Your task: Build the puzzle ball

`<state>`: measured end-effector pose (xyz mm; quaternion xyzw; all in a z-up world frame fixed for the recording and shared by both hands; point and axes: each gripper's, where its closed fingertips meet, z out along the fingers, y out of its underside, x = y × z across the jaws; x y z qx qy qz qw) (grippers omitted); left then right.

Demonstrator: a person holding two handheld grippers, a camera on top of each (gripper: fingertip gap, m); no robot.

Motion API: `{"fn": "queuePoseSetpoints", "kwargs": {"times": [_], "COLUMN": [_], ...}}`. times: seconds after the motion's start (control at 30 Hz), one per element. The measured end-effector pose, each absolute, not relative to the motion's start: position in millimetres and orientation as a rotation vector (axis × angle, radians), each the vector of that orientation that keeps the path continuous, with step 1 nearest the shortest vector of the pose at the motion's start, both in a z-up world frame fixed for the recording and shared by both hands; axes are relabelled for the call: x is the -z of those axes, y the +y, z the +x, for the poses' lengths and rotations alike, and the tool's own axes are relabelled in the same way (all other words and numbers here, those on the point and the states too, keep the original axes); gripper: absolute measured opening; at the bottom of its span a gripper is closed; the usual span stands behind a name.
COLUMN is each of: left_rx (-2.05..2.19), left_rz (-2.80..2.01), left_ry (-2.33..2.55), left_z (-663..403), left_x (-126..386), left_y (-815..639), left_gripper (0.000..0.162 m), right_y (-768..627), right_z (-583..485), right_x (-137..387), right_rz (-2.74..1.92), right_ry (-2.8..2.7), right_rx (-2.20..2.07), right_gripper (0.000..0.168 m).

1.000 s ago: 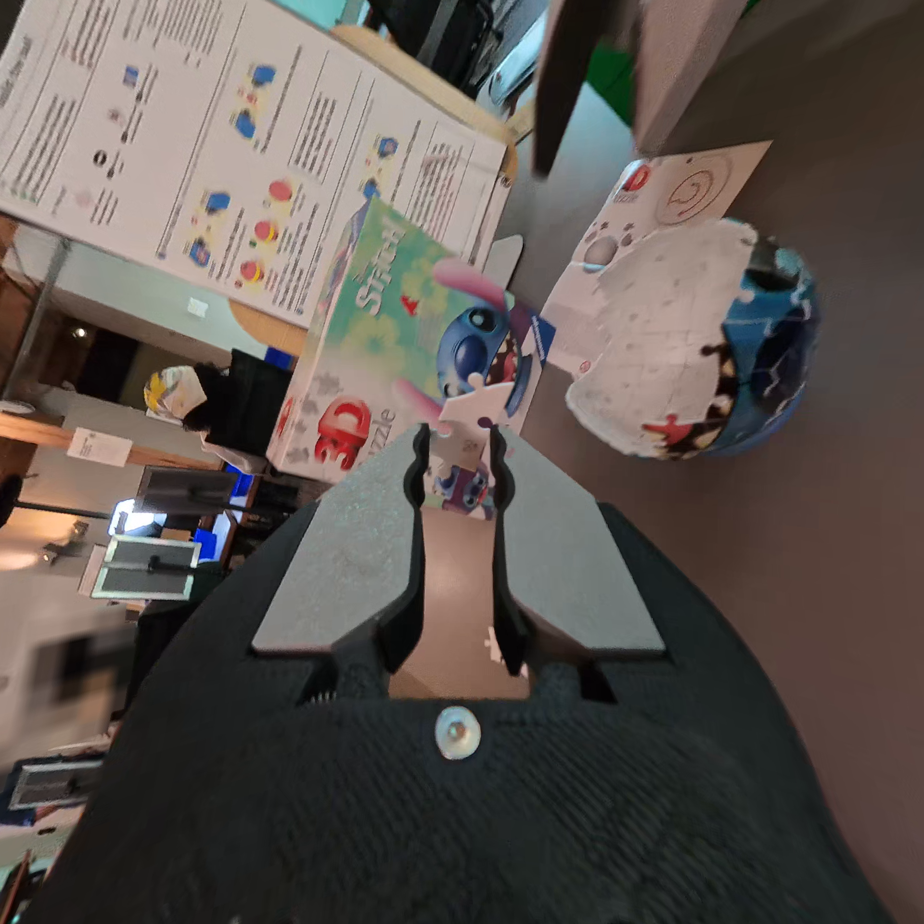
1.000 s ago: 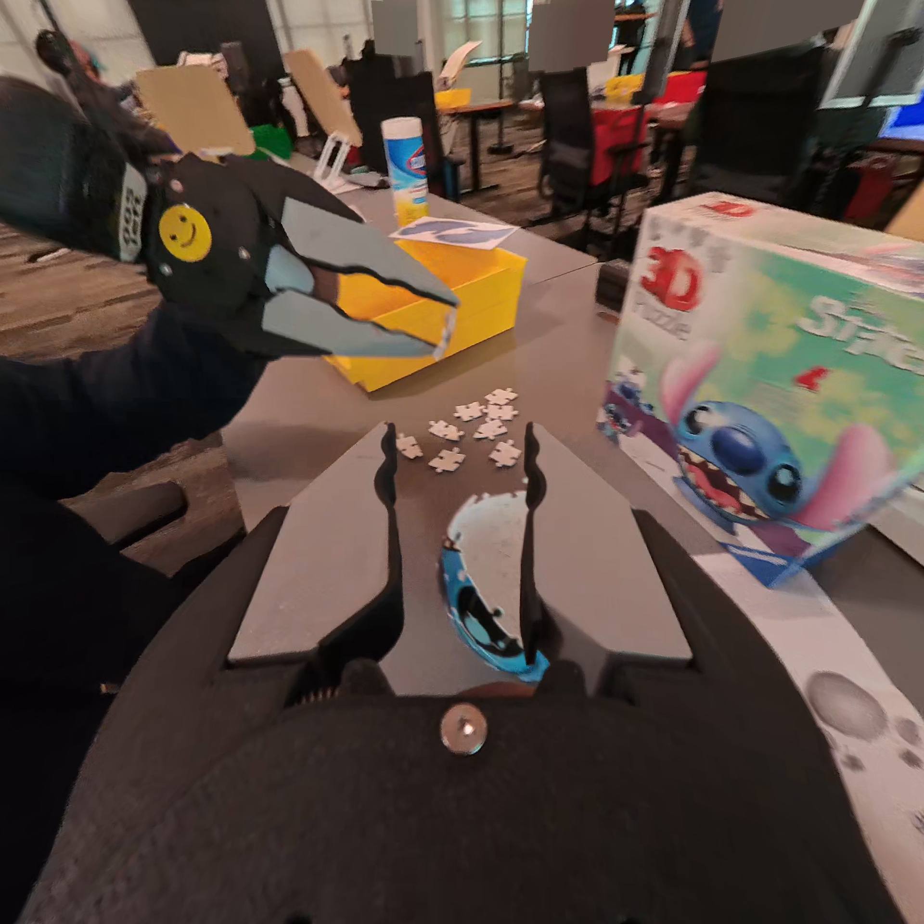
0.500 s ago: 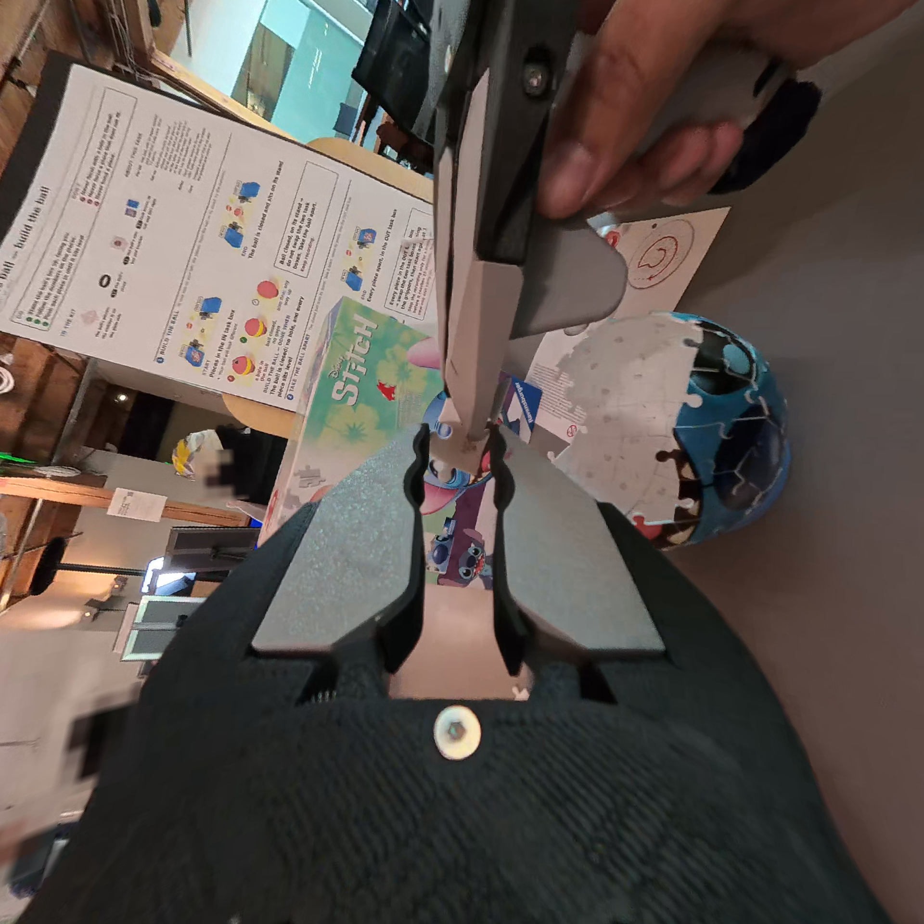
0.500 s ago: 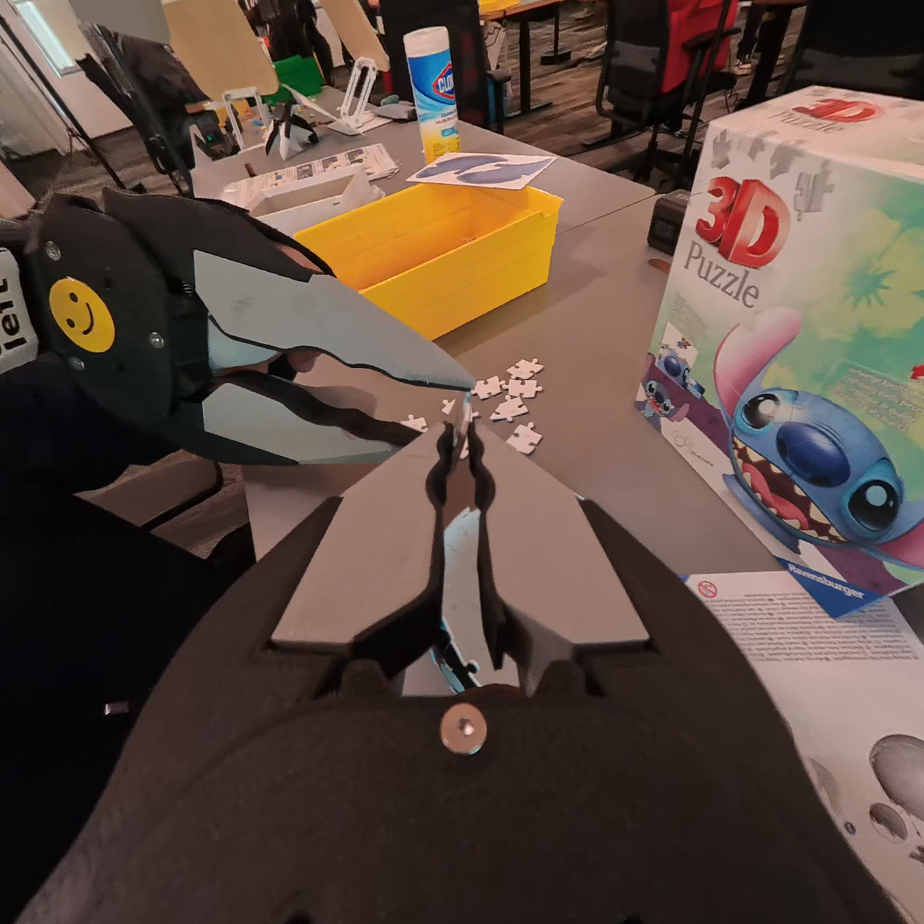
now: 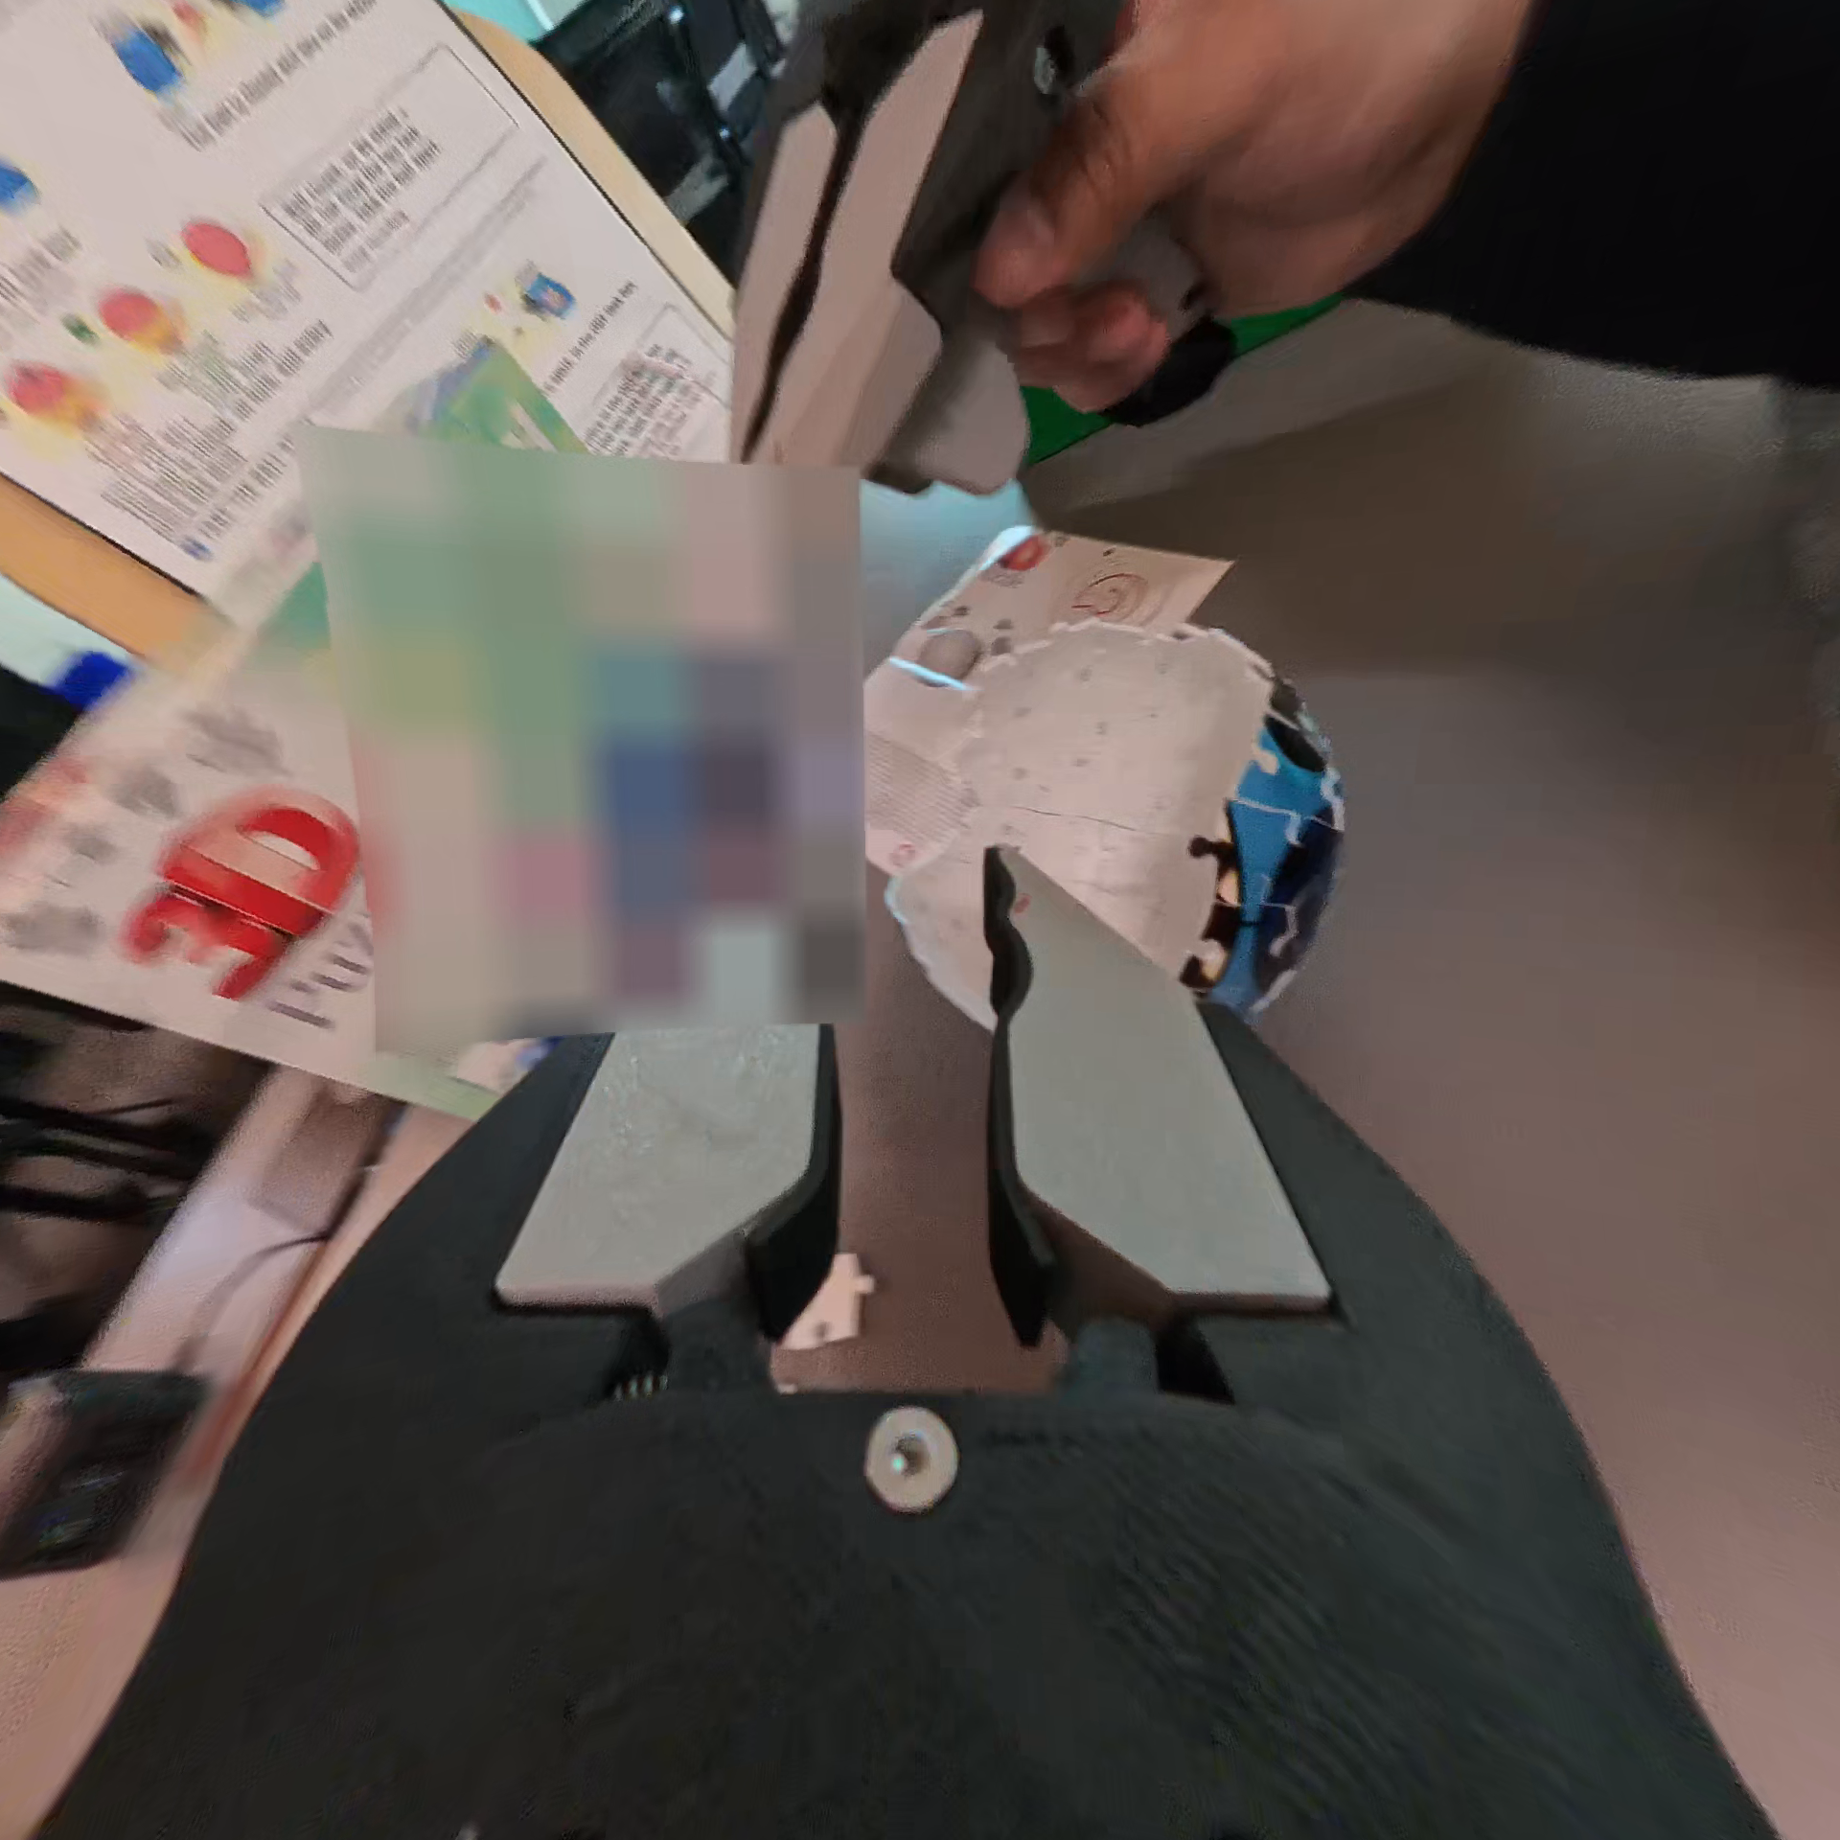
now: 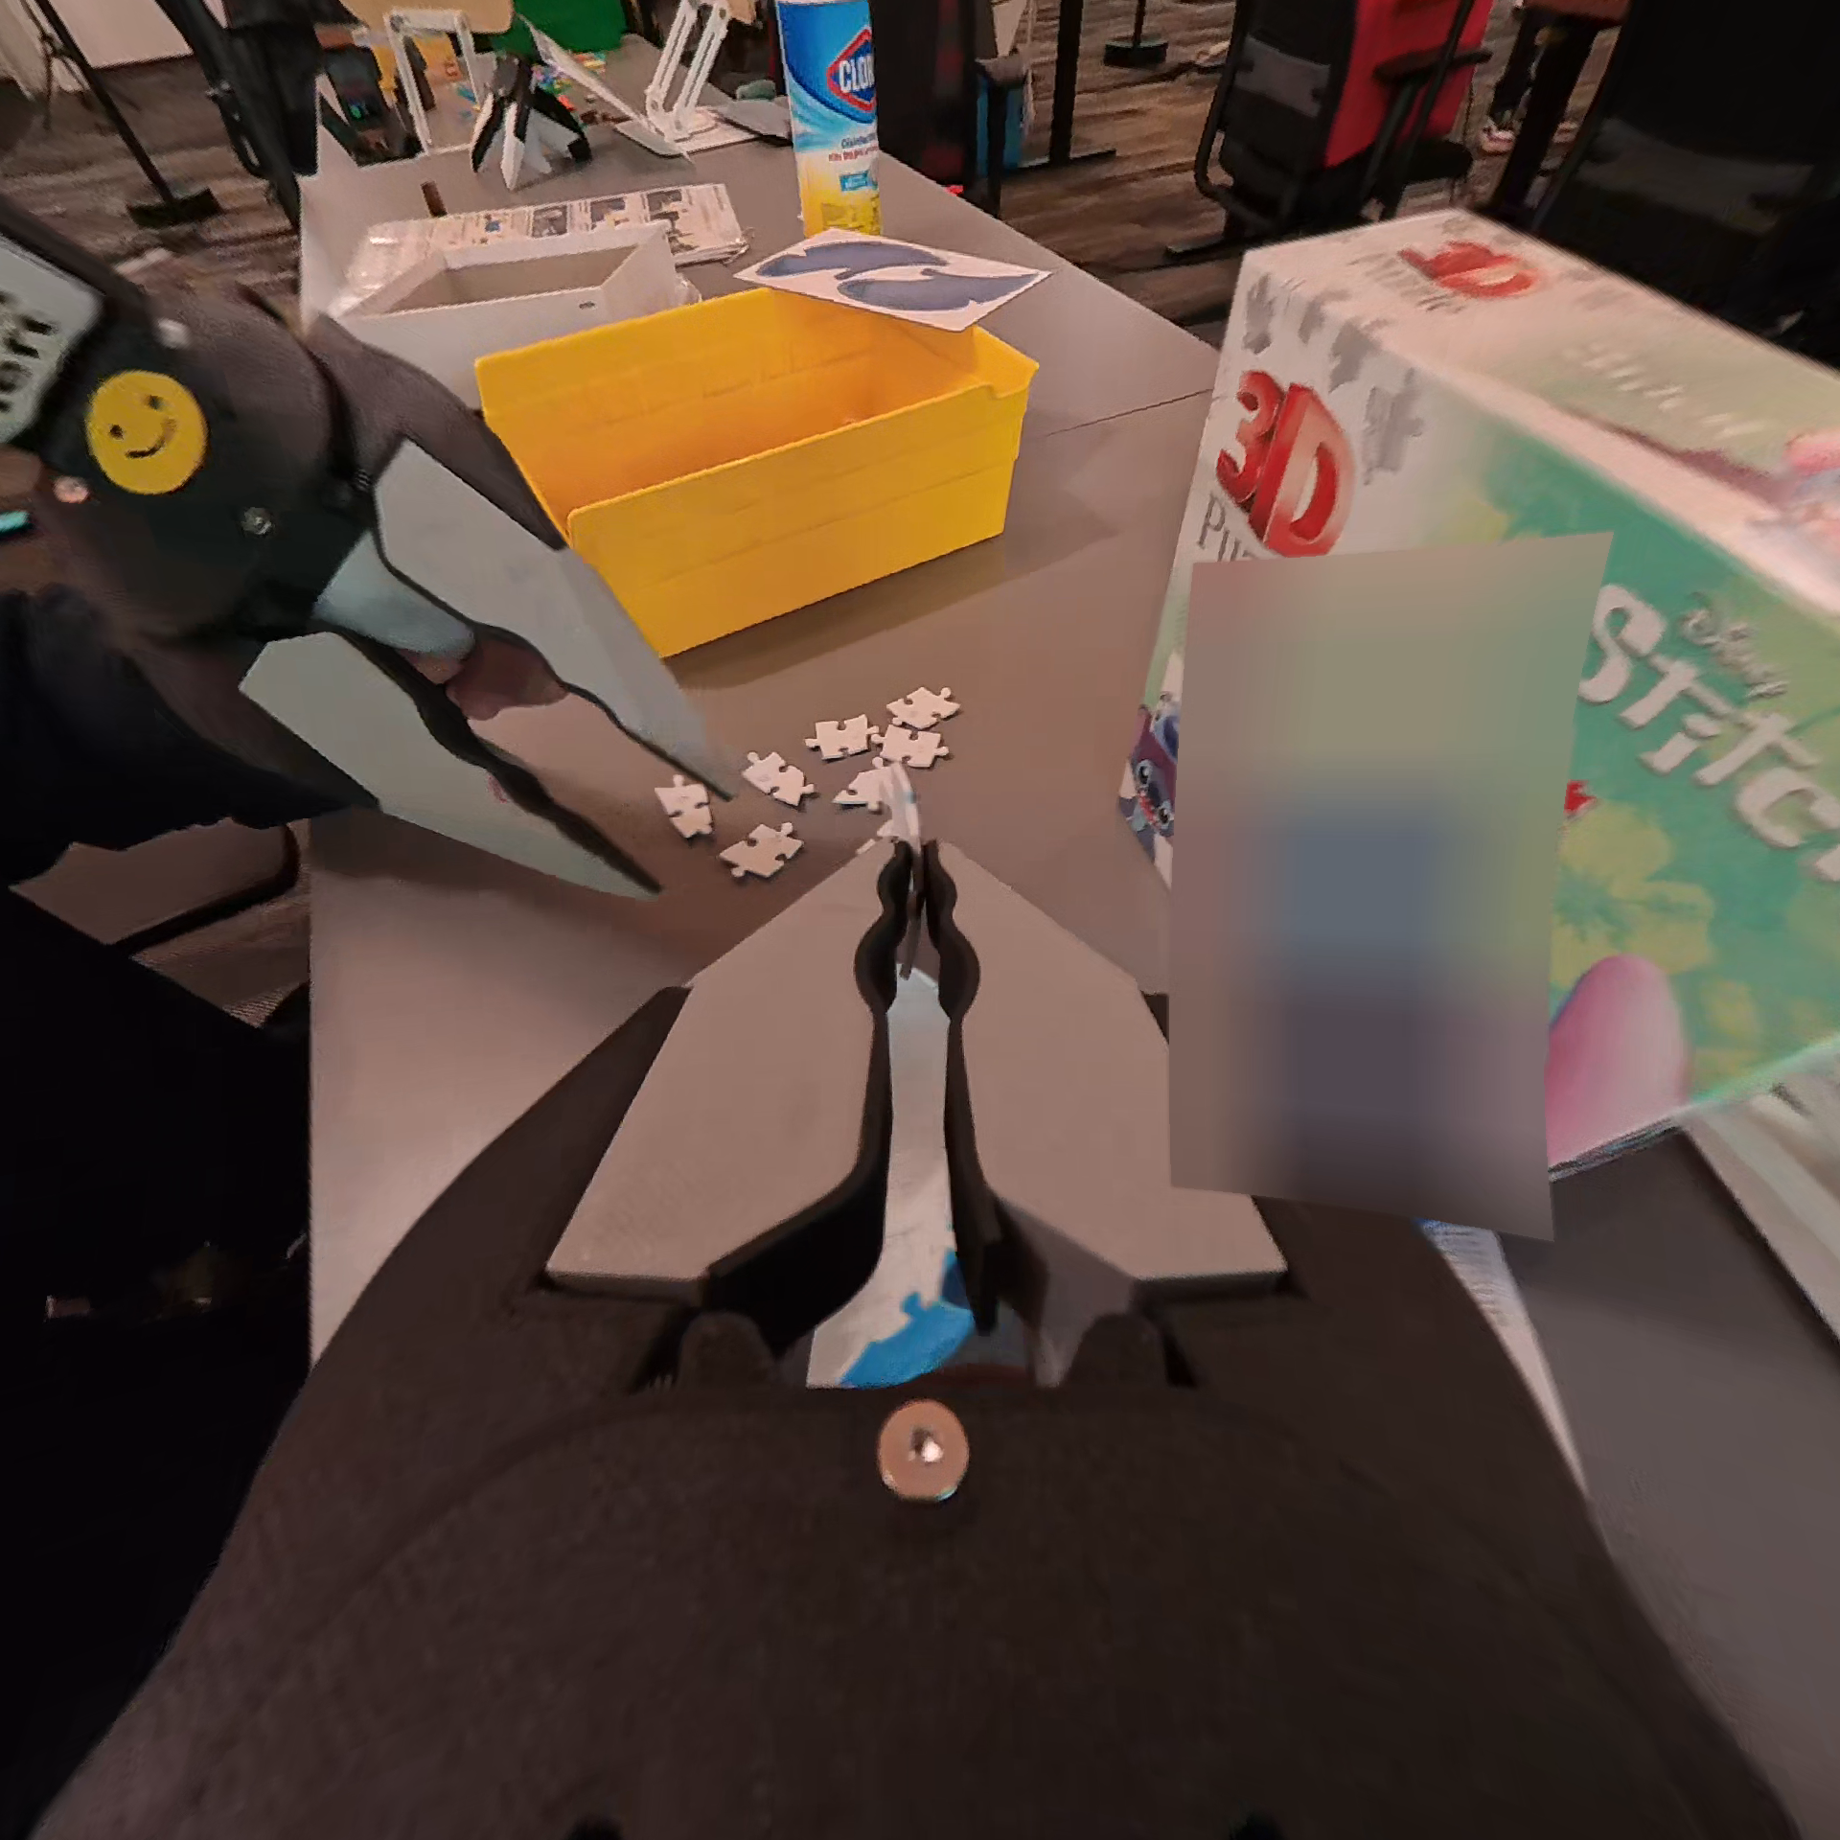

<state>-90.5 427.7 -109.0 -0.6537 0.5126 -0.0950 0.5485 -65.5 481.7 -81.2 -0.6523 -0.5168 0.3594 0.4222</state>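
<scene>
In the right wrist view my right gripper [image 6: 913,851] is shut on a white puzzle piece [image 6: 902,802], held edge-on and sticking out past the tips. The half-built puzzle ball [image 5: 1095,777], white inside and blue outside, lies on the grey table [image 5: 1543,896]; it also shows below my right fingers [image 6: 916,1195]. My left gripper [image 5: 911,876] is open and empty next to the ball, its left tip hidden by a blurred patch. It also shows in the right wrist view [image 6: 687,841], open over several loose white pieces [image 6: 762,851]. The right gripper [image 5: 767,438] hangs above in the left wrist view.
A yellow bin [image 6: 757,448] stands behind the loose pieces. The puzzle box [image 6: 1494,448] stands at the right, a printed leaflet [image 5: 1095,587] lies by the ball. An instruction sheet [image 5: 299,249] stands behind. A wipes canister [image 6: 826,110] is farther back. Across from one pair of fingers to the other is roughly 7 centimeters.
The piece that my left gripper held passed to my right gripper, which shut on it. My left gripper opened a little and drew away towards the loose pieces.
</scene>
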Motion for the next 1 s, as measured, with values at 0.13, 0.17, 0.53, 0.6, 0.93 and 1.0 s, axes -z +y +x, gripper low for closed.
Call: {"fn": "queuePoseSetpoints", "kwargs": {"times": [0.13, 0.17, 0.53, 0.6, 0.93, 1.0], "left_rx": [0.234, 0.216, 0.16, 0.138, 0.255, 0.381], "left_rz": [-1.593, -1.594, -1.769, -1.801, -1.764, -1.733], "left_ry": [1.097, 1.056, 0.99, 1.001, 0.937, 0.931], "left_z": [-117, -125, -162, -164, -162, -151], "left_x": [138, 140, 182, 189, 170, 151], "left_y": [449, 457, 484, 486, 479, 469], "left_gripper": [0.024, 0.024, 0.023, 0.023, 0.02, 0.02], "right_y": [507, 512, 523, 521, 492, 481], "right_z": [-62, -63, -84, -81, -91, -90], "right_x": [87, 89, 113, 112, 99, 88], "right_rz": [-1.621, -1.611, -1.527, -1.528, -1.475, -1.432], "right_ry": [-1.377, -1.408, -1.658, -1.653, -1.652, -1.66], "right_rx": [-0.846, -0.846, -1.036, -1.022, -1.017, -1.034], "right_gripper": [0.0, 0.0, 0.0, 0.0, 0.0, 0.0]}}
